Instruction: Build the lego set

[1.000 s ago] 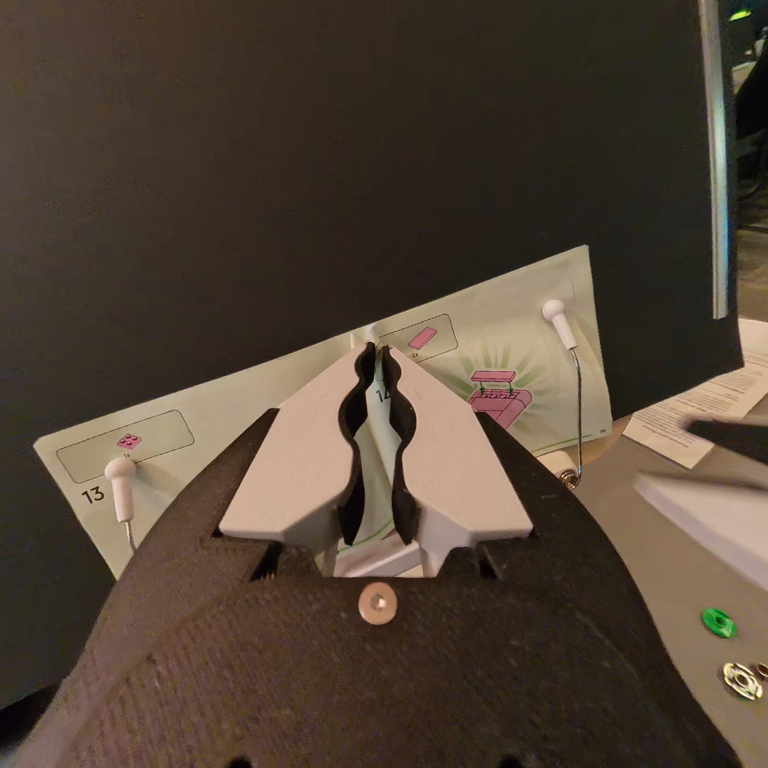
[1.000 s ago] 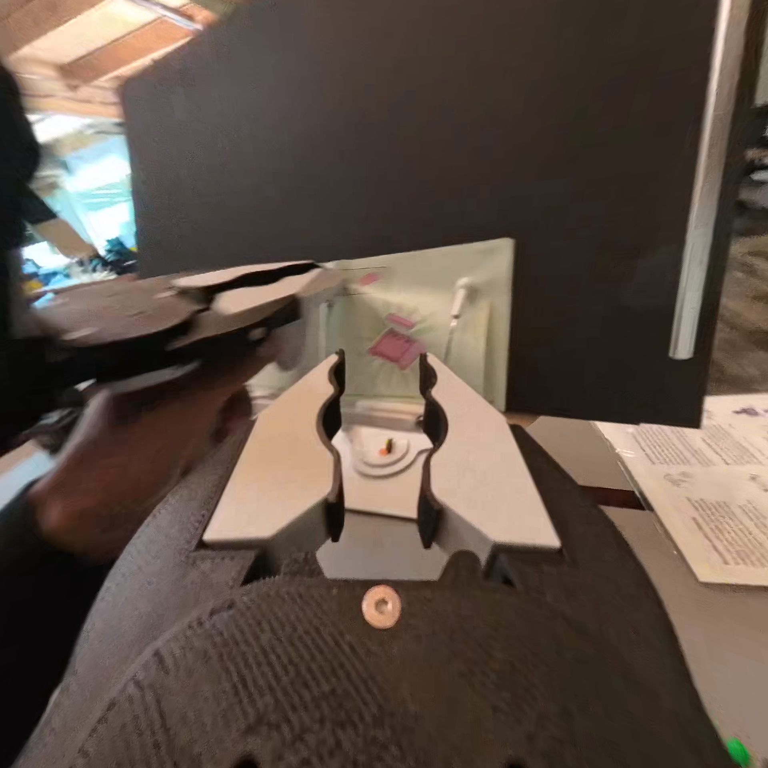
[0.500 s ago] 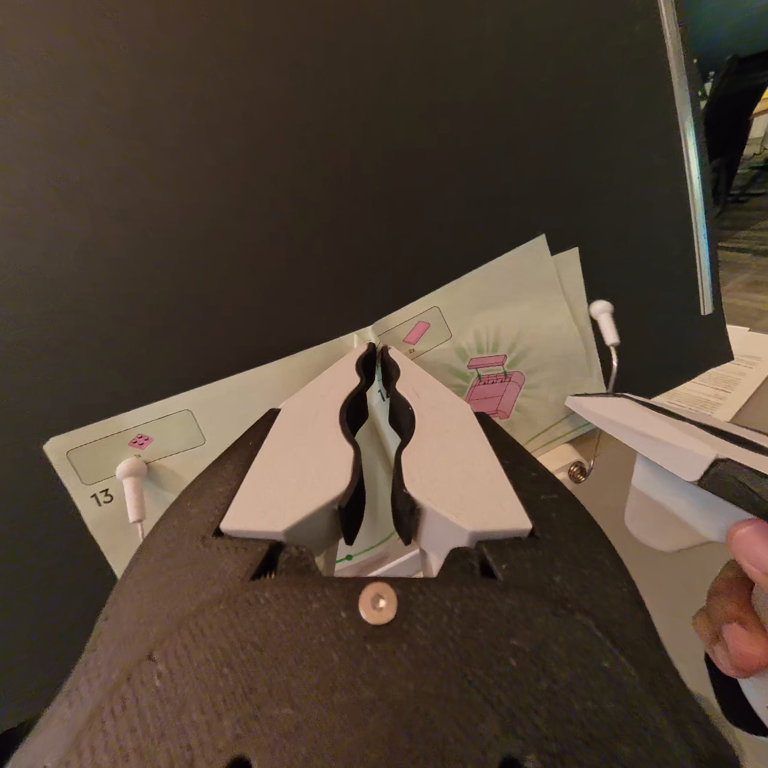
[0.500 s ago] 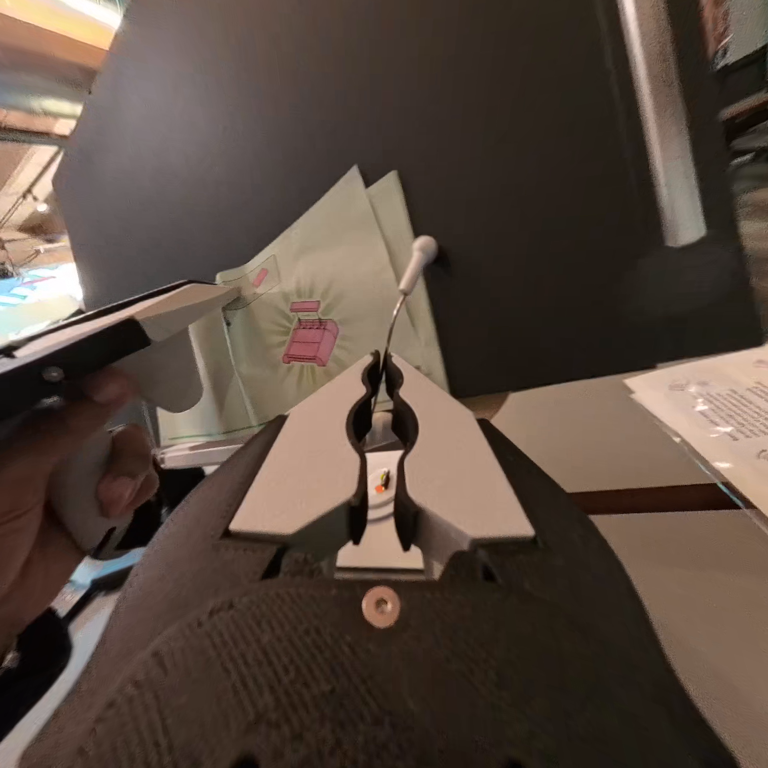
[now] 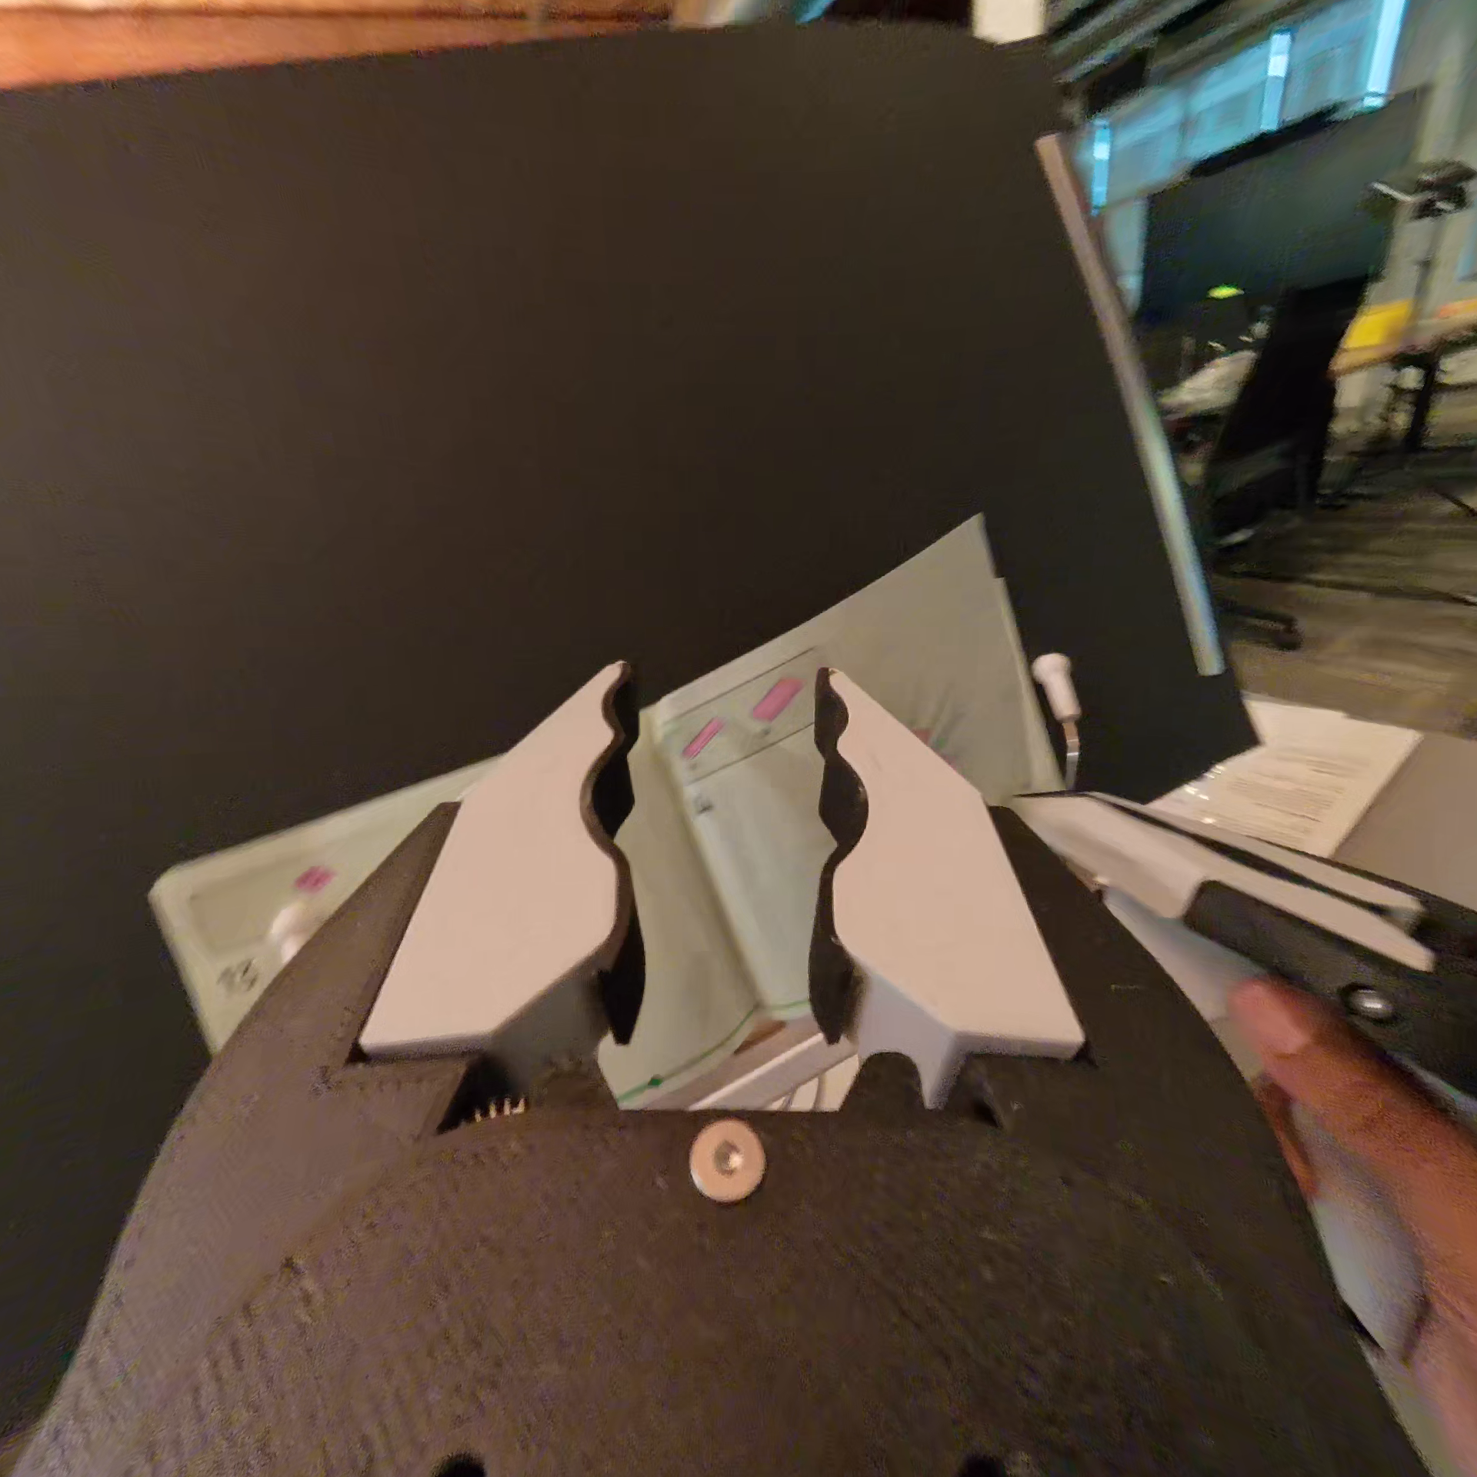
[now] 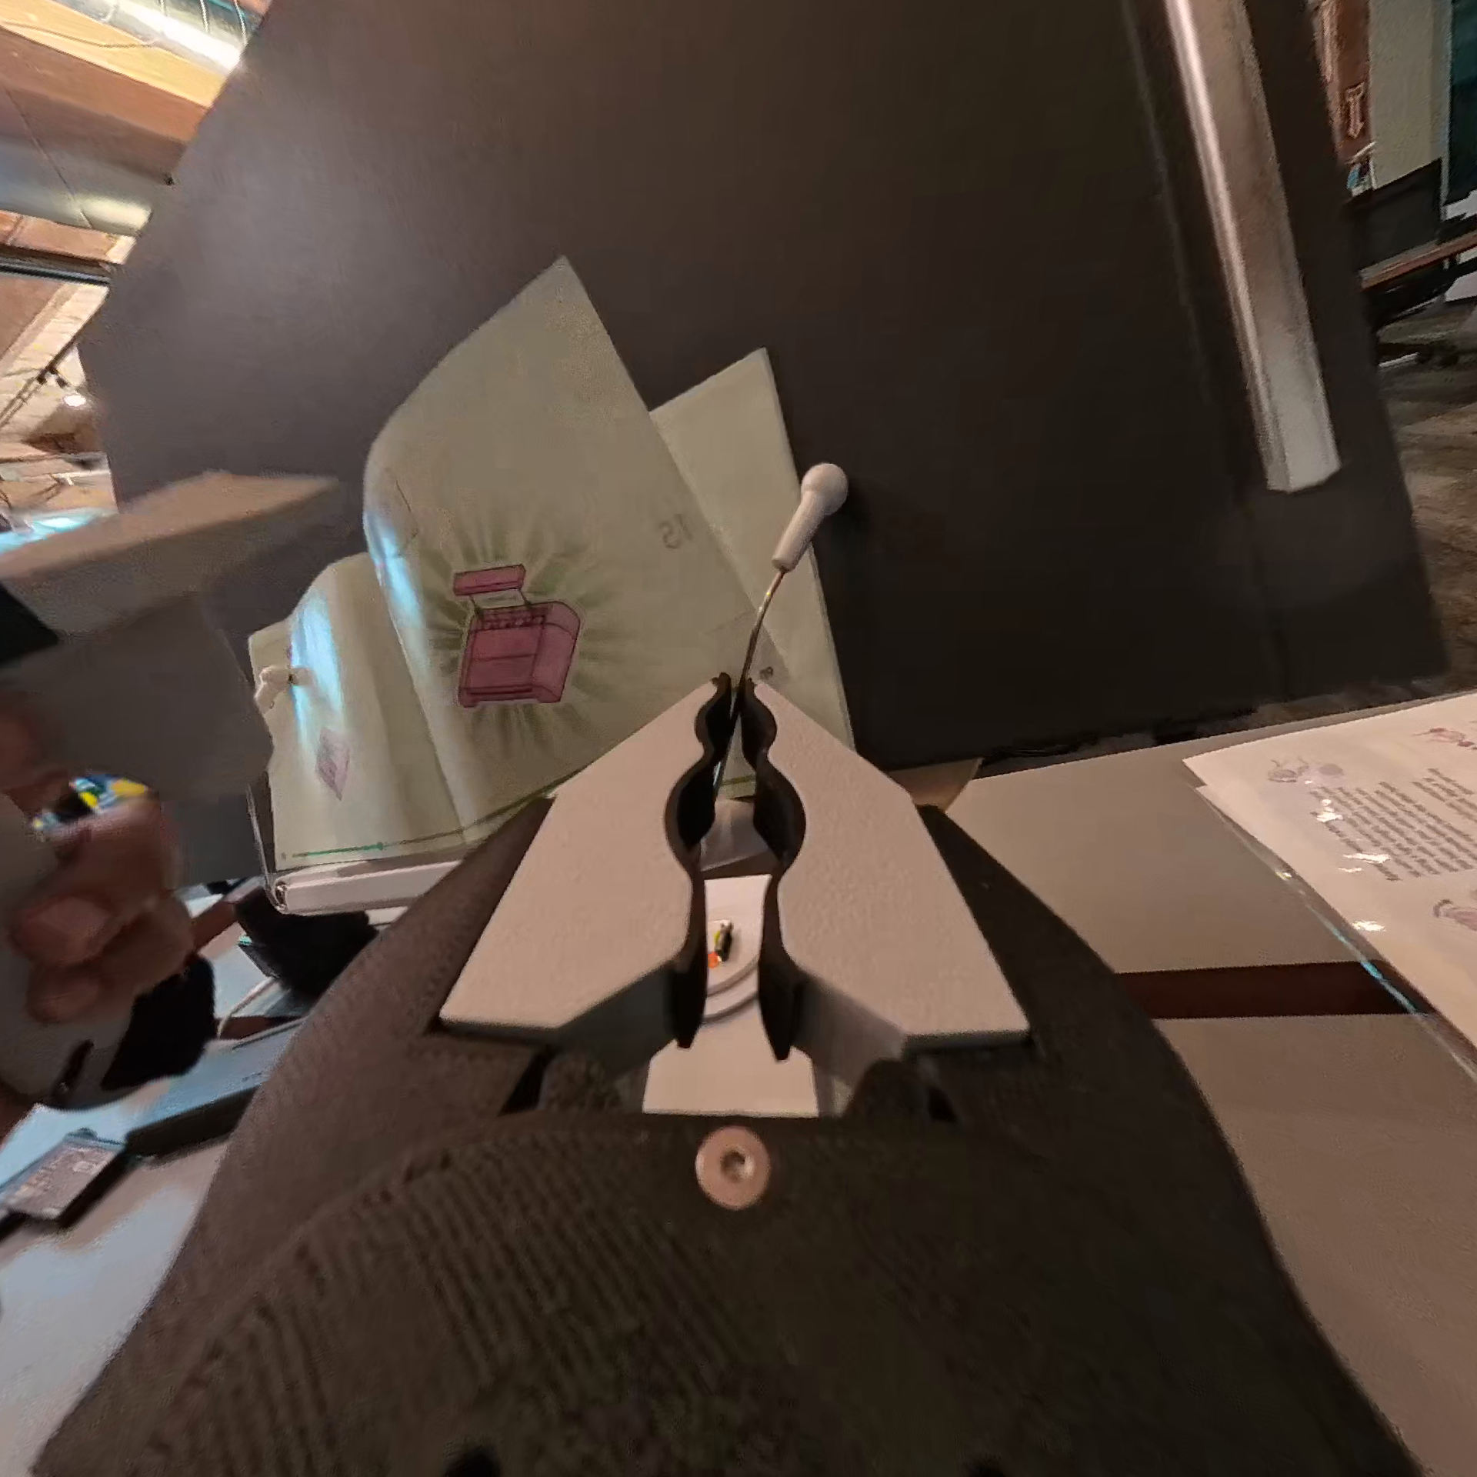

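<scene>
Glossy paper booklet (image 6: pixel 511 607), matt black board (image 6: pixel 919 280)

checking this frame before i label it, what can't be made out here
- Left page of the instruction booklet: left wrist view, mostly hidden behind the open left gripper and blurred.
- Wire page holder: right wrist view, its lower part vanishes between the shut right gripper fingertips; the base is hidden.
- Lego pieces: none shows clearly in either view.
- Printed sheet: cut off by the right edge.
</scene>
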Tool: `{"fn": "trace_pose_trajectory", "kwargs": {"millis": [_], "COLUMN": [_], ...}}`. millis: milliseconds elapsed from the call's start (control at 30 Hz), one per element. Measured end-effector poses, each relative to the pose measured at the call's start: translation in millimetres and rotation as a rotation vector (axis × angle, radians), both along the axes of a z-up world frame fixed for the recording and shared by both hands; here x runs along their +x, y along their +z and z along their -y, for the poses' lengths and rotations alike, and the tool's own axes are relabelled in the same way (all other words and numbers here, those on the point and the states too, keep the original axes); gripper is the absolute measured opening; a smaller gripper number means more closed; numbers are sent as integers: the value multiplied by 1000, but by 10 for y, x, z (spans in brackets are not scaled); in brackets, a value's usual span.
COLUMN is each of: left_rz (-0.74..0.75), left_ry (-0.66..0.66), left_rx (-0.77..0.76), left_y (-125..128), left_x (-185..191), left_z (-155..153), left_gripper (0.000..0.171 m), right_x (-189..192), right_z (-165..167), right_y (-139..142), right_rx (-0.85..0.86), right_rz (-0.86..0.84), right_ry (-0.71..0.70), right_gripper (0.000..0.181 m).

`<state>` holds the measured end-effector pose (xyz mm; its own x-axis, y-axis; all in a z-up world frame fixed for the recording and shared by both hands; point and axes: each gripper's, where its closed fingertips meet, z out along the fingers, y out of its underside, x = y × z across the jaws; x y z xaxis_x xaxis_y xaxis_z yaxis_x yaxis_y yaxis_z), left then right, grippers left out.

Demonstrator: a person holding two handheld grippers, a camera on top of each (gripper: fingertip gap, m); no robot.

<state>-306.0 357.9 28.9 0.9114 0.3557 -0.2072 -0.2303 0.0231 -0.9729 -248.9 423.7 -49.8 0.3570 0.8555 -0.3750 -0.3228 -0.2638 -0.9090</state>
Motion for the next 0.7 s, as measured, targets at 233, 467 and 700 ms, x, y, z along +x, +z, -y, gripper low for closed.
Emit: {"fn": "trace_pose_trajectory", "kwargs": {"millis": [233,467,700], "left_rz": [-102,-251,-160], "left_ry": [-353,-340,-291], "left_rx": [-394,-475,-382], "left_y": [-134,-159,-155], "left_x": [564,460,141], "left_z": [-535,-334,84], "left_gripper": [62,20,19], "right_x": [-9,-13,-26], "right_z": [3,-5,15], "right_y": [6,11,45], "right_rx": [-4,28,218], "right_rz": [-2,19,111], "right_ry": [11,10,-59], "right_gripper": [0,0,2]}}
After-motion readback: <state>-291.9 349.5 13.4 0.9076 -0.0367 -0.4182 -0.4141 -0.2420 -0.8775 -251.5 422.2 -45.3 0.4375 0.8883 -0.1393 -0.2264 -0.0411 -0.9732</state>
